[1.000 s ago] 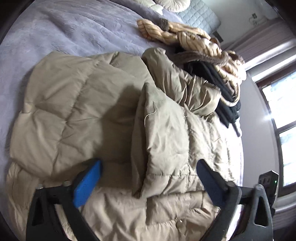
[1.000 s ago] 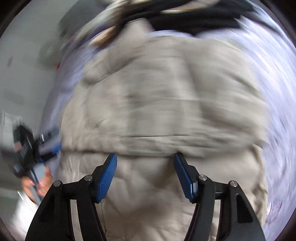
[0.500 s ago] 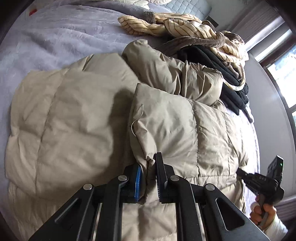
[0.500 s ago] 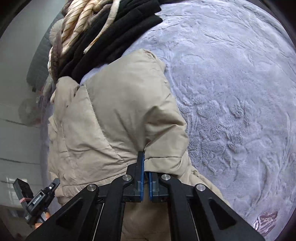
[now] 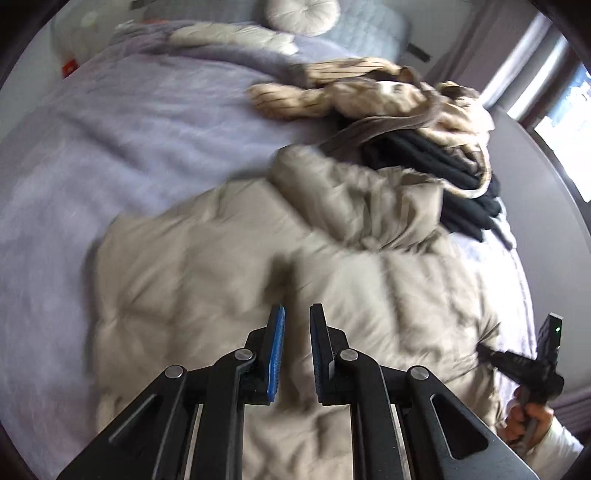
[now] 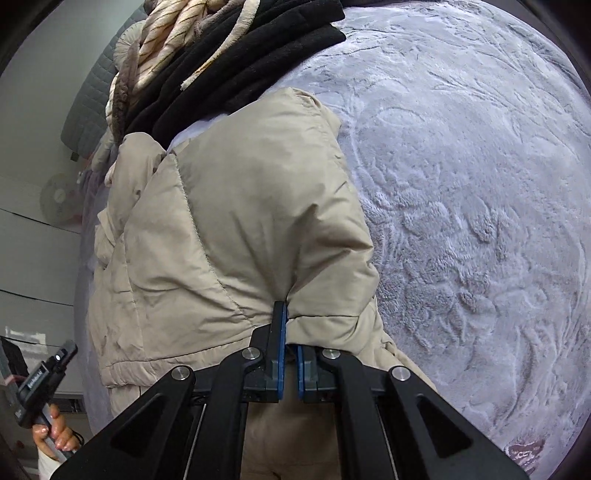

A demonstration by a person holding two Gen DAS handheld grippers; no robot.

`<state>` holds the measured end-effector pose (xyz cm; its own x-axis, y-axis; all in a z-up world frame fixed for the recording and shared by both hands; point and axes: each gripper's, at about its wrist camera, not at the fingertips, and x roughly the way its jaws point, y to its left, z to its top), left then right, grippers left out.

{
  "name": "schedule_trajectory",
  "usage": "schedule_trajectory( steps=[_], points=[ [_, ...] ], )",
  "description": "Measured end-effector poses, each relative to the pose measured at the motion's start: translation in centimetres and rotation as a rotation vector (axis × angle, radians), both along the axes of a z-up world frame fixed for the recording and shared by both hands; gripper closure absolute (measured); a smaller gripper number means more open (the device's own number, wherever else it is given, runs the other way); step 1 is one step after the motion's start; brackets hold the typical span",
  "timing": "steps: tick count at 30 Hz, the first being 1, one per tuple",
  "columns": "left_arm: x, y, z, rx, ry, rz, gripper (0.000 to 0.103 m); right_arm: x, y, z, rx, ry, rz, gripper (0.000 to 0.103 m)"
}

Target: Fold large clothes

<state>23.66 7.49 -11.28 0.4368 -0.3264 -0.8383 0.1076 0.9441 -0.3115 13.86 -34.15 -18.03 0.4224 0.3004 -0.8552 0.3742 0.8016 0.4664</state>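
On the bed (image 5: 110,155), across its lavender fleece cover, a beige puffer jacket (image 5: 229,266) lies spread, quilted panels up, collar end bunched toward a heap of other clothes. Left tongs (image 5: 296,325) hover just over the jacket's middle, blue pads parted by a narrow gap, and from this blurred view nothing sits between them; whether the tips touch the fabric, I cannot tell. Over to the right tongs (image 6: 290,332): pinched nearly together on a fold of the jacket (image 6: 240,221) at its hem edge, fabric puckering right where the pads bite. That gripped part stands up off the cover in a puffy hump, the fleece bare beside it.

Beyond the jacket, a black garment (image 6: 236,74) lies folded in ridges, touching the jacket's far end, with a cream striped knit (image 5: 351,96) draped over and beside it. Far back, a round pale cushion (image 5: 301,14) rests by a grey quilted headboard (image 5: 369,22). At the right rim of the left view, the person's hand (image 5: 528,424) grips the other tool's handle; window light (image 5: 561,125) comes in beyond.
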Motion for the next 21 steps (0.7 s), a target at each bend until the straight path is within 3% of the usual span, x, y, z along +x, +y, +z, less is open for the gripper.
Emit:
schedule_trajectory(
  steps=[2,4,5,6,8,9,10,11,13,16,17,18,19,21],
  points=[
    [1.3,-2.4,-0.8,0.003,-0.005,-0.02,0.088,0.0,0.5,0.6,-0.024,0.013,0.028,0.096],
    [2.1,-3.8,-2.9,0.071,-0.015,-0.015,0.088,0.0,1.4,1.8,-0.061,0.039,0.095,0.093],
    [2.5,-4.5,-4.7,0.104,0.026,0.001,0.088,-0.1,2.1,2.9,-0.08,0.038,0.144,0.092],
    [2.5,-4.3,-6.0,0.09,0.064,0.01,0.088,-0.5,2.8,4.4,-0.098,0.013,0.2,0.092],
    [2.0,-3.7,-7.0,0.045,0.06,0.029,0.088,-1.2,3.1,7.4,-0.121,-0.082,0.261,0.075],
    [1.9,-3.6,-7.1,0.043,0.052,0.027,0.088,-1.5,2.6,8.7,-0.133,-0.137,0.253,0.048],
    [1.9,-3.6,-7.0,0.046,0.052,0.027,0.088,-1.6,1.5,9.8,-0.148,-0.193,0.206,0.03],
    [2.0,-3.7,-7.0,0.05,0.054,0.026,0.088,-1.4,0.2,10.1,-0.145,-0.231,0.15,0.029],
    [2.2,-3.8,-7.0,0.066,0.058,0.018,0.088,0.3,-3.0,8.4,-0.07,-0.191,0.016,0.029],
    [2.2,-4.0,-6.8,0.07,0.058,0.018,0.088,3.0,-6.7,2.2,0.215,-0.058,-0.165,0.034],
    [2.1,-3.8,-6.7,0.069,0.058,0.019,0.088,3.6,-6.8,0.8,0.289,-0.028,-0.184,0.041],
    [2.0,-3.9,-6.7,0.07,0.058,0.02,0.088,4.4,-6.5,-0.5,0.378,-0.009,-0.177,0.07],
    [1.9,-4.1,-6.8,0.076,0.056,0.021,0.088,4.9,-5.9,-0.4,0.385,-0.025,-0.151,0.083],
    [1.9,-3.9,-7.1,0.086,0.051,0.02,0.088,5.7,-4.0,1.7,0.243,-0.092,-0.038,0.088]
  ],
)
